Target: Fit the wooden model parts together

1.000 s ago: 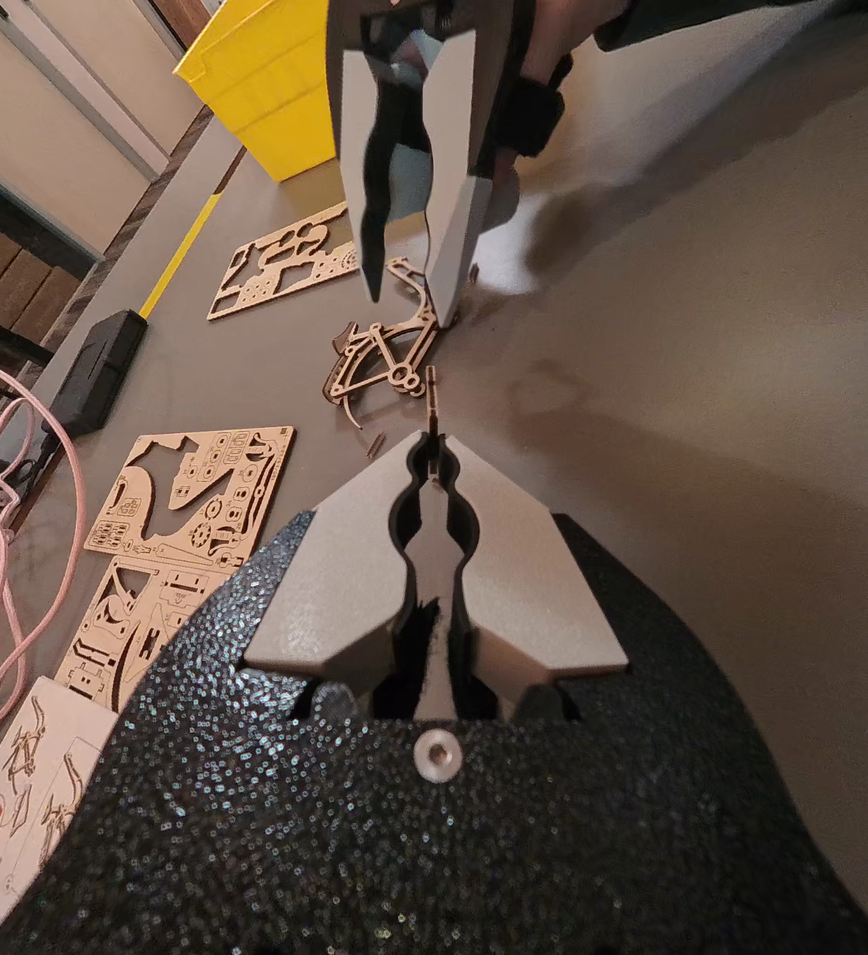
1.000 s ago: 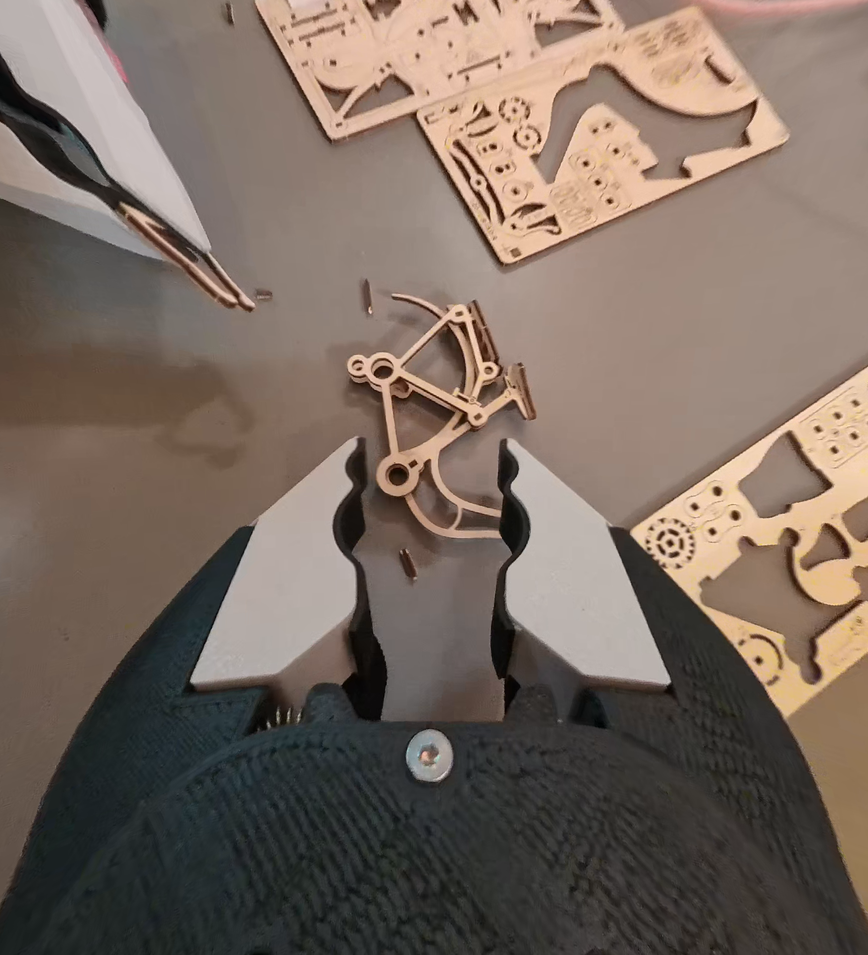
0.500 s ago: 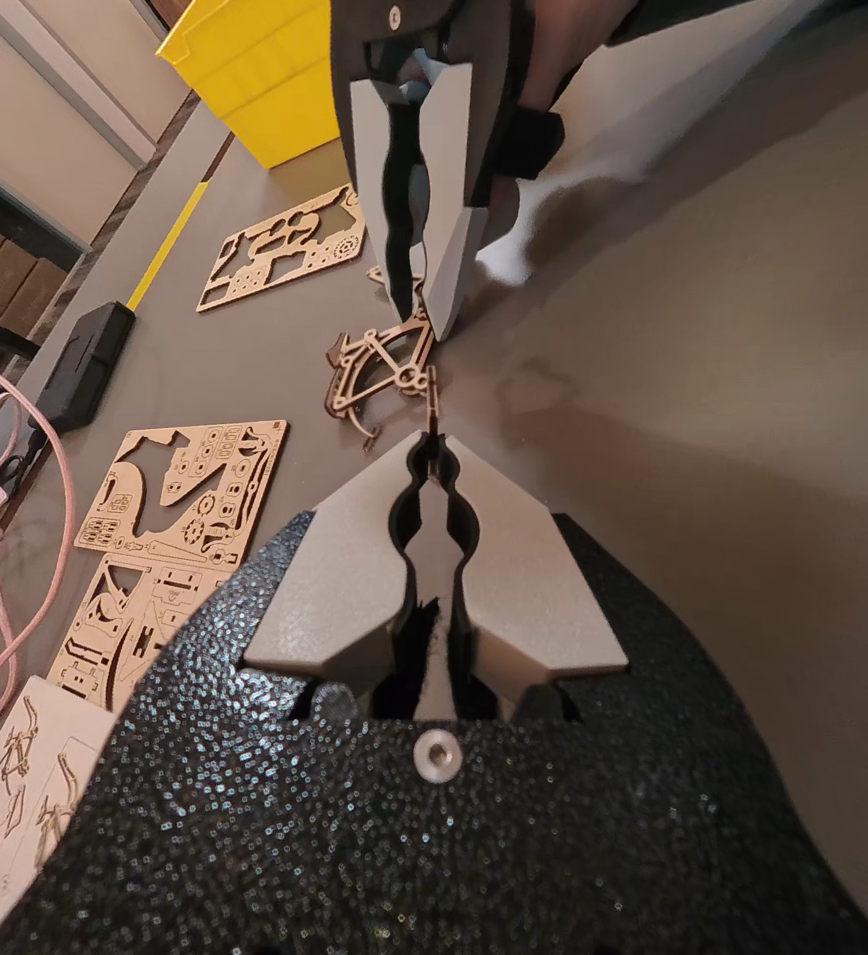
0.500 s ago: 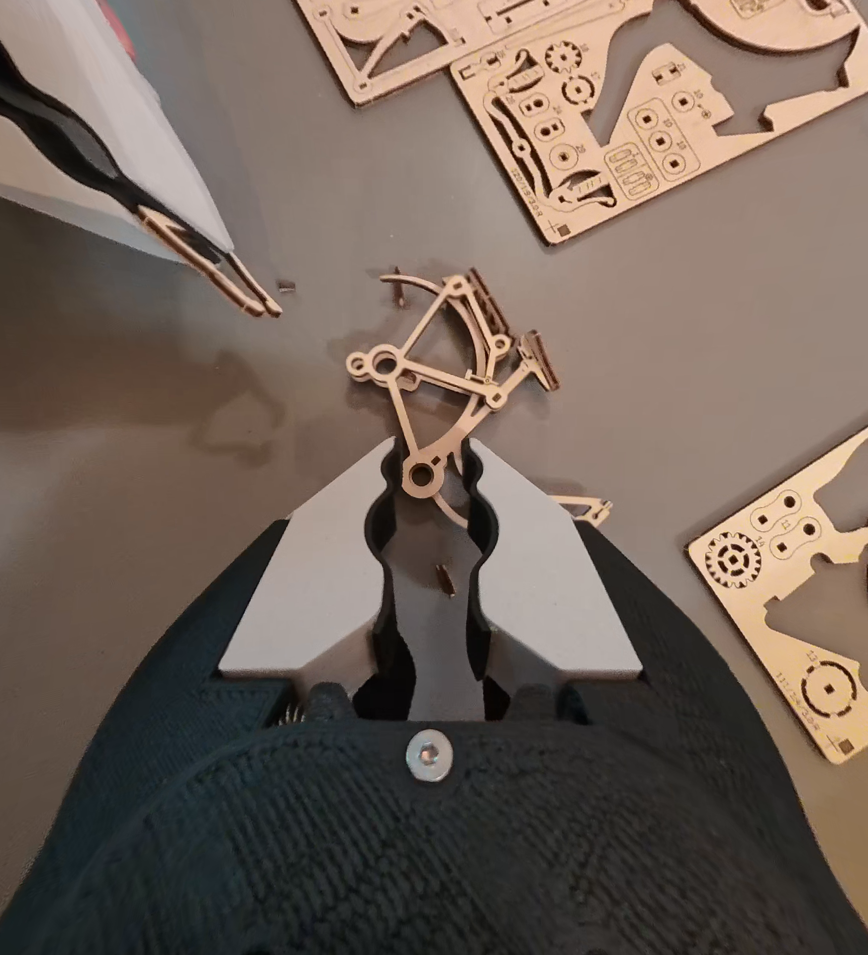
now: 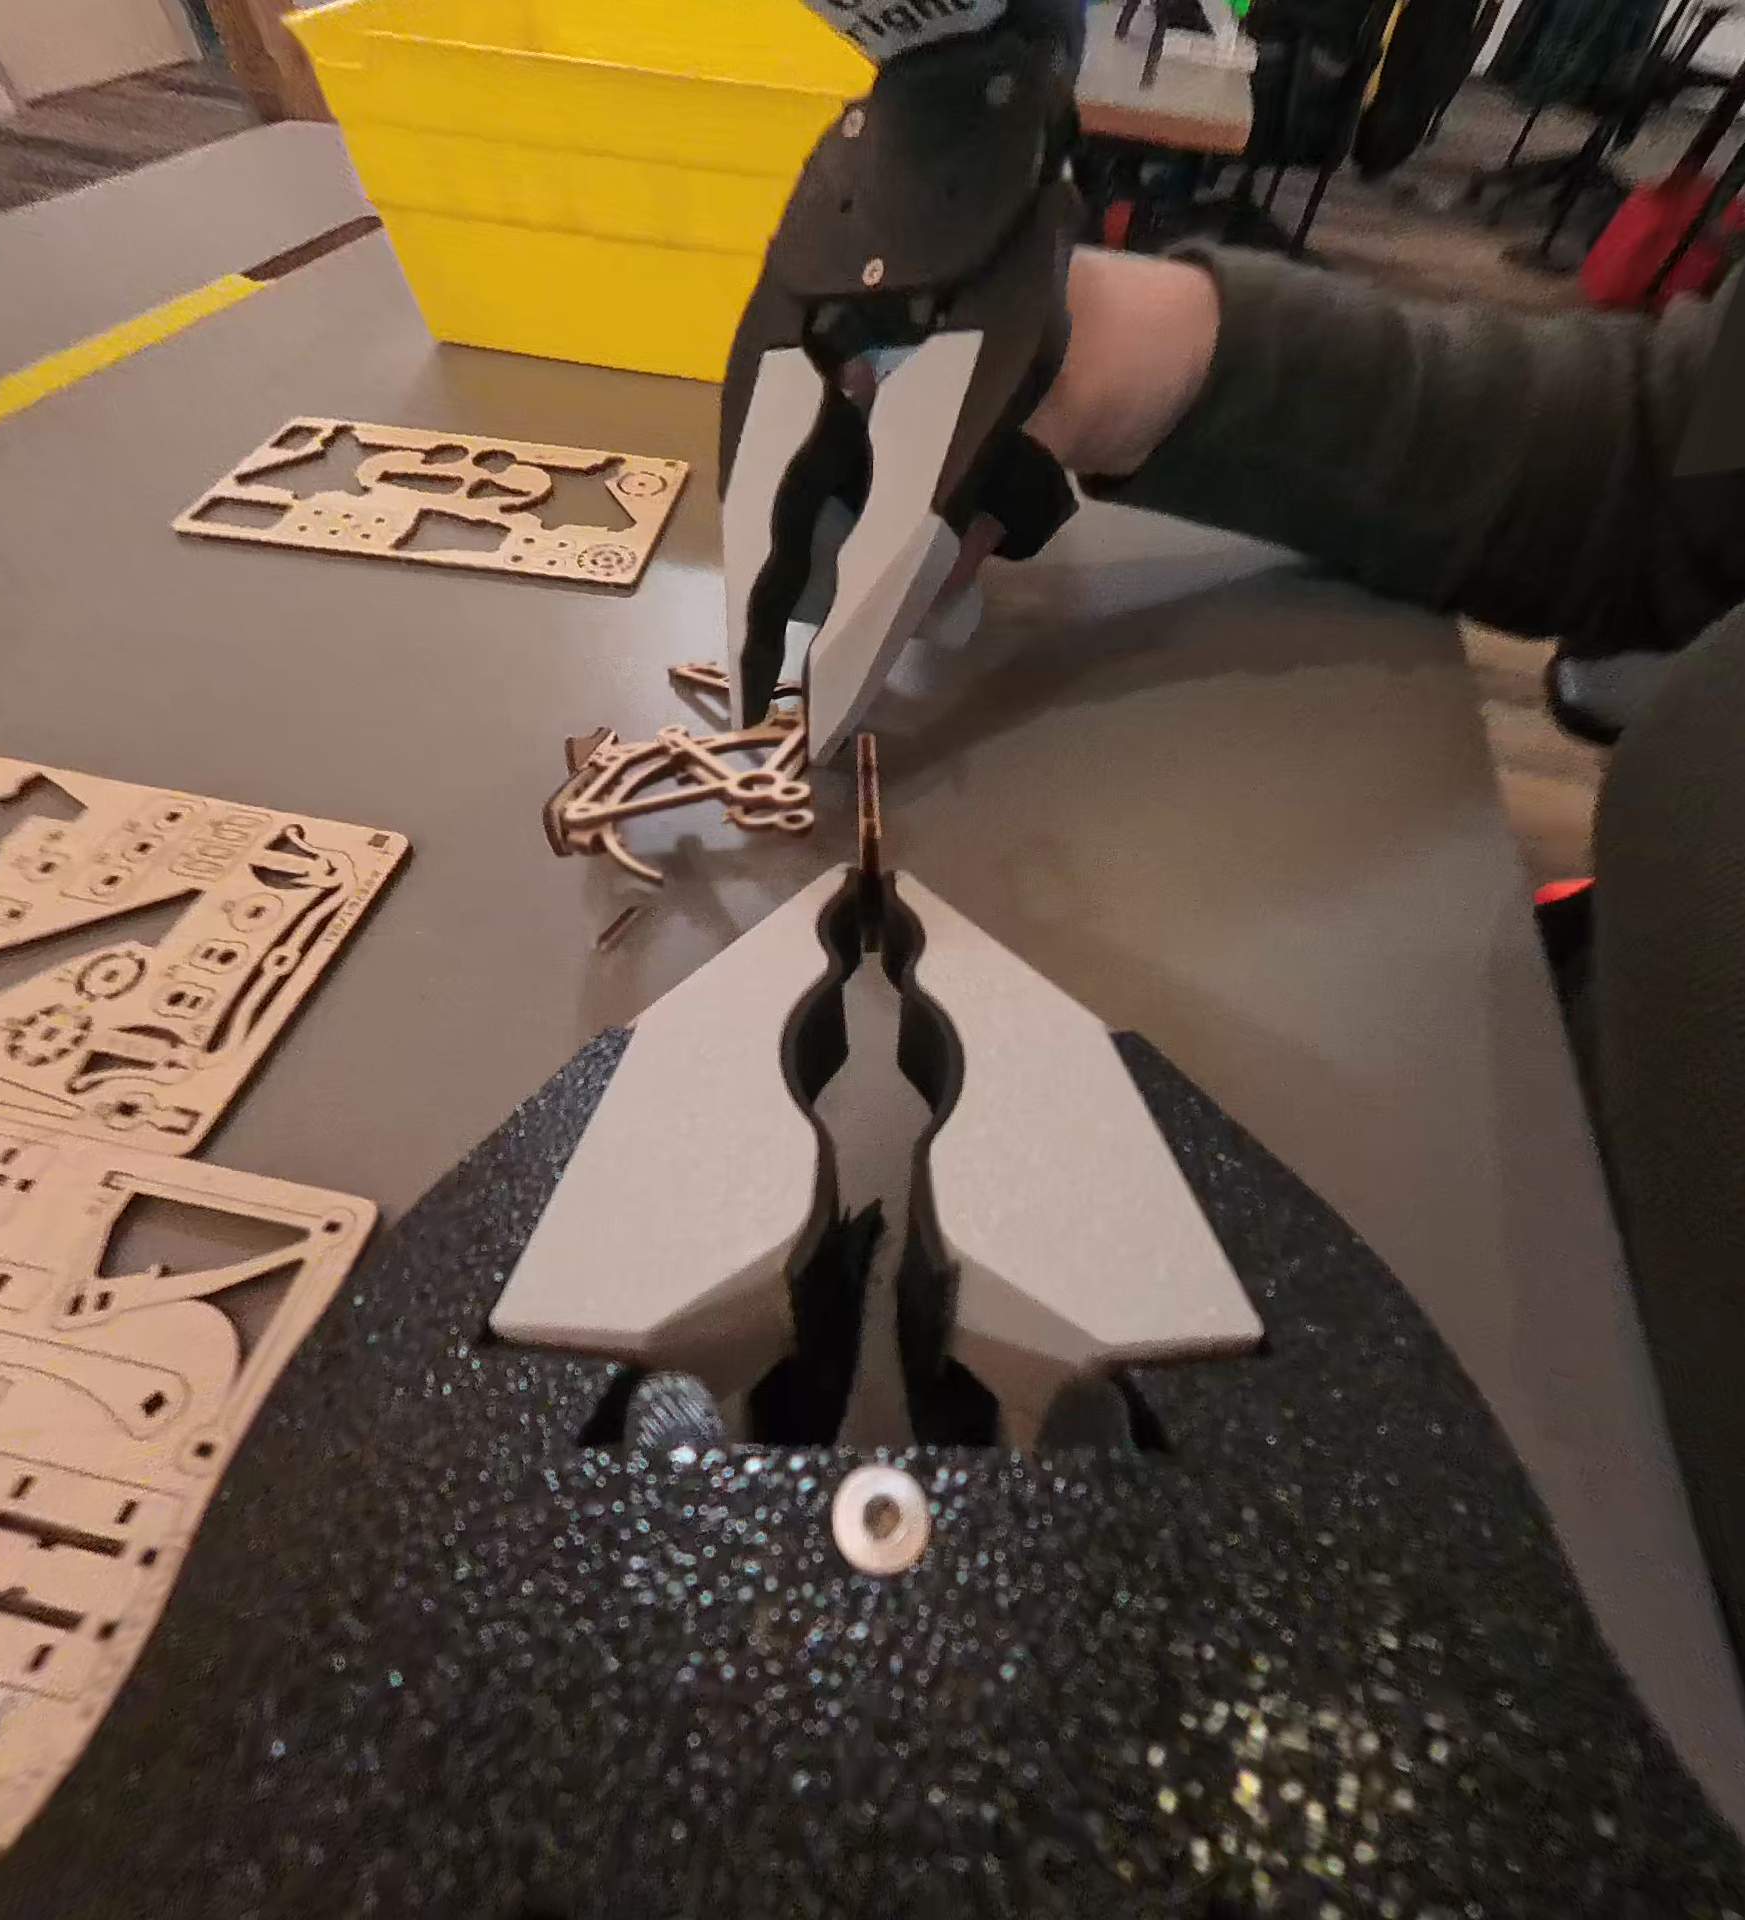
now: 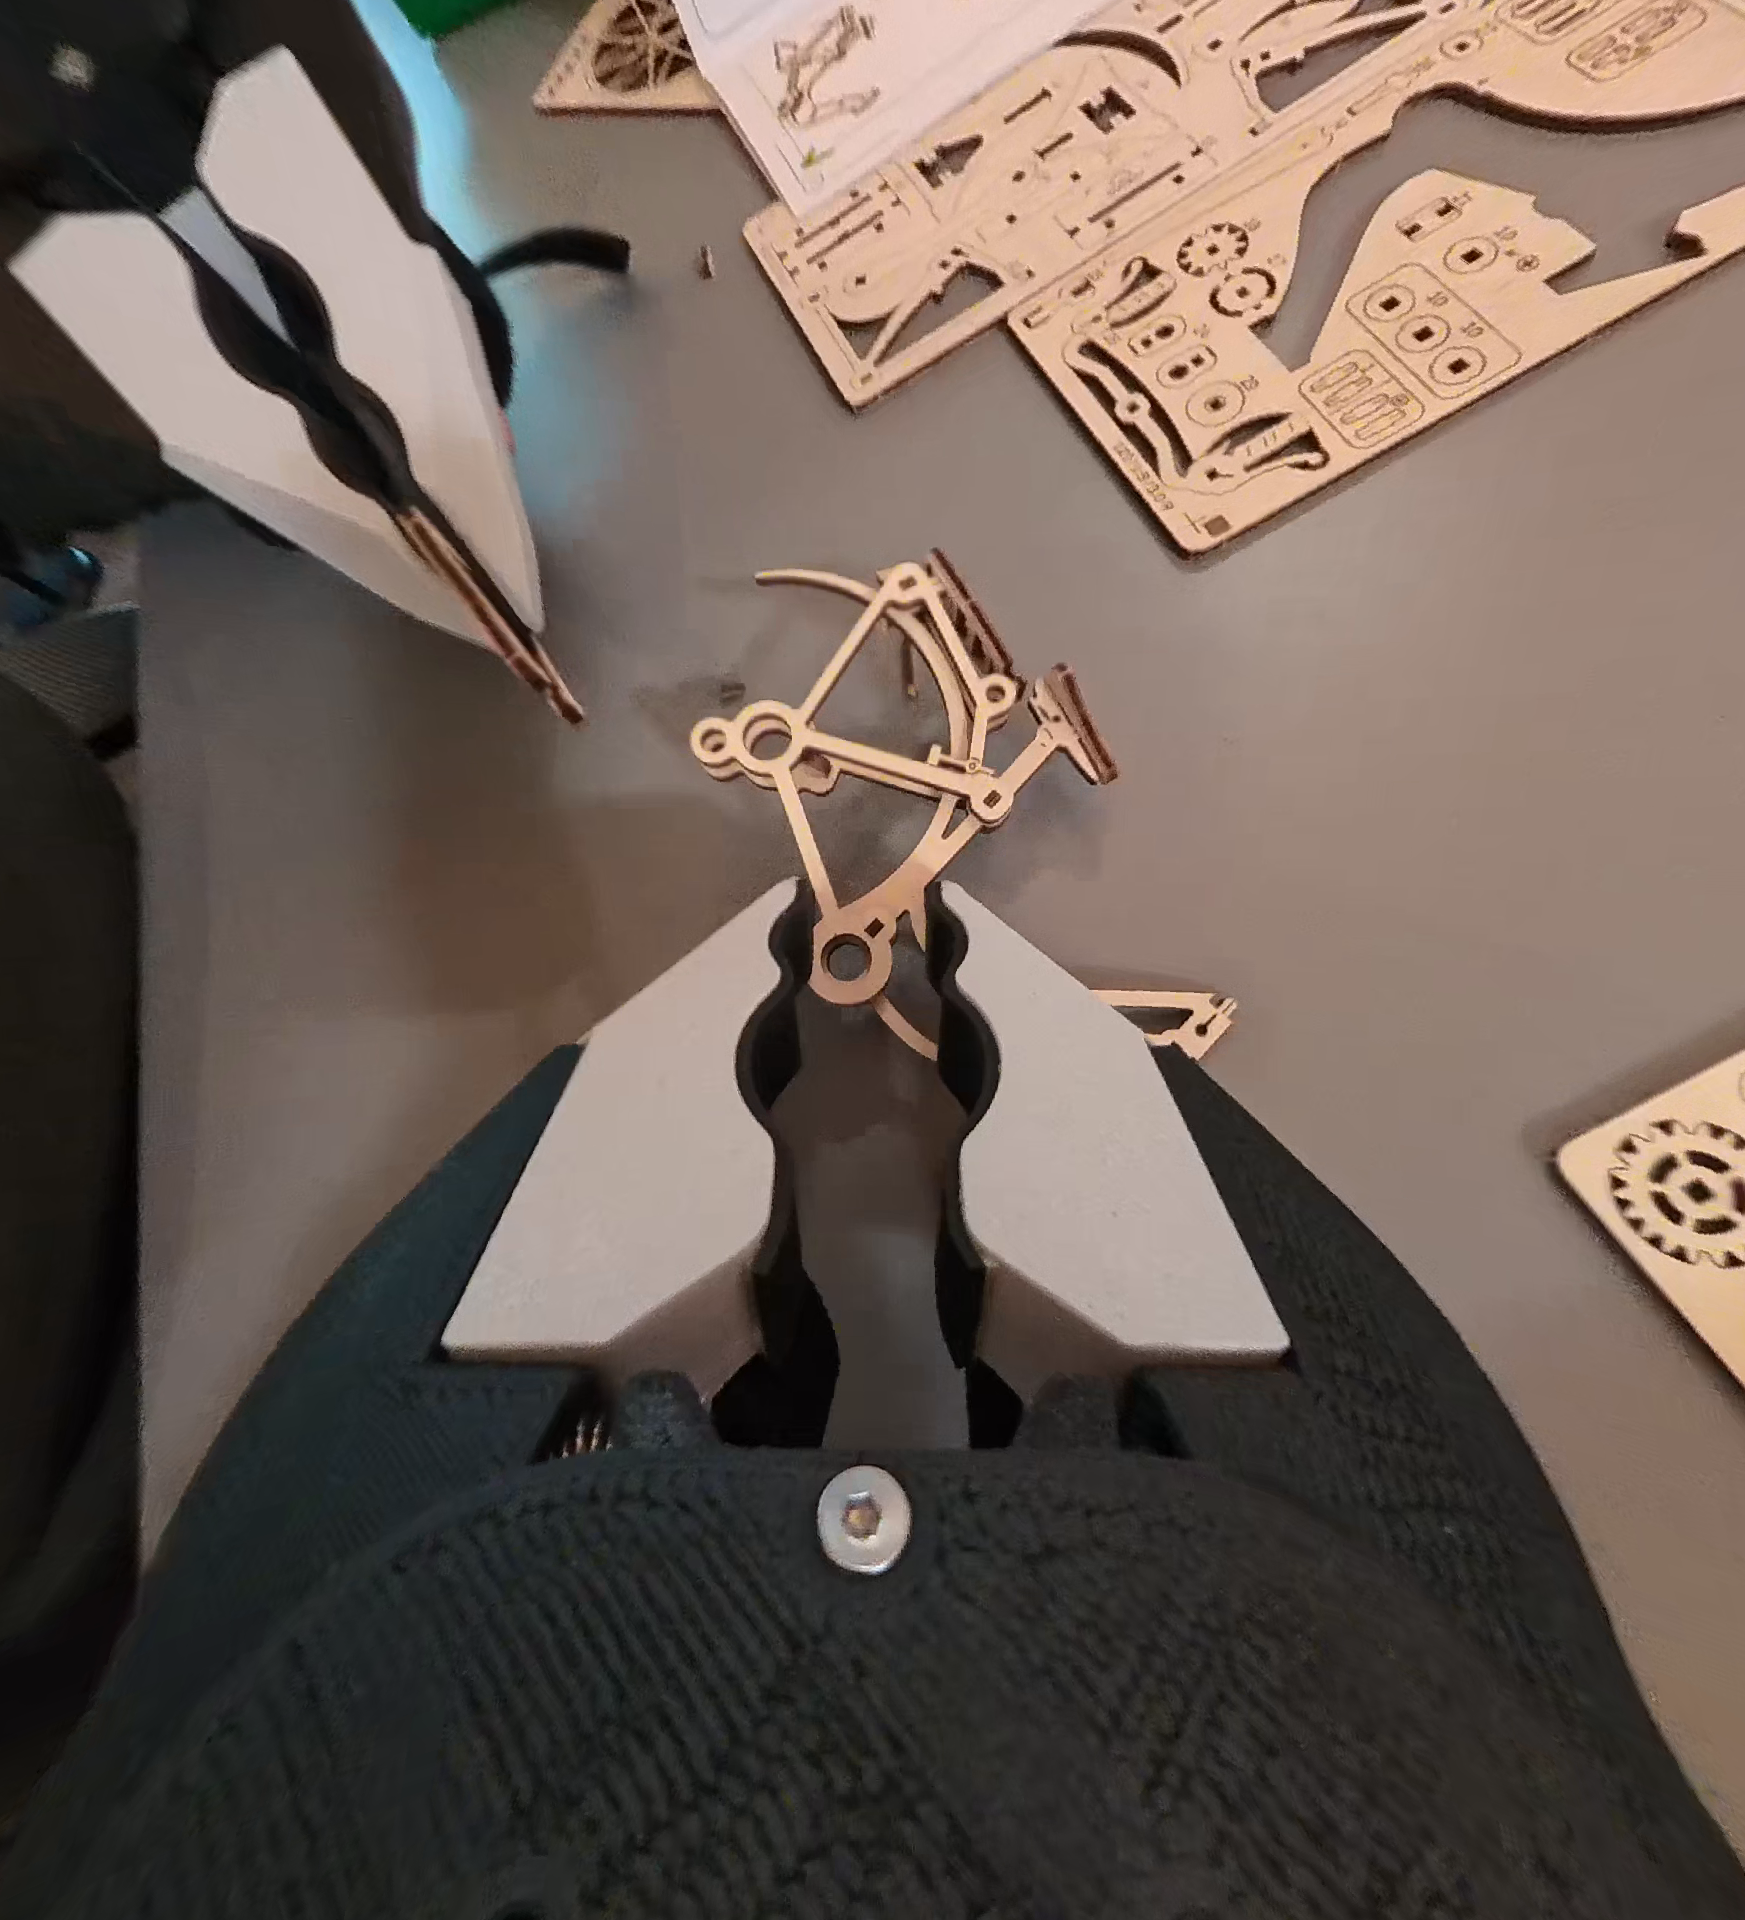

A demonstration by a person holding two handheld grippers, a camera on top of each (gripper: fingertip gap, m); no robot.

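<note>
Right gripper (image 6: 873,914) clamped on wooden frame assembly (image 6: 889,758), frame centre; left gripper (image 5: 868,883) pinching thin wooden strip (image 5: 868,800) edge-on.

Dim, soft indoor light; faint shadows, blurred background, edges stretched wide.

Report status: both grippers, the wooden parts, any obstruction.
Left gripper shut on thin wooden strip. Right gripper shut on curved frame assembly, lifted off table. Parts apart, nothing between them.
</note>
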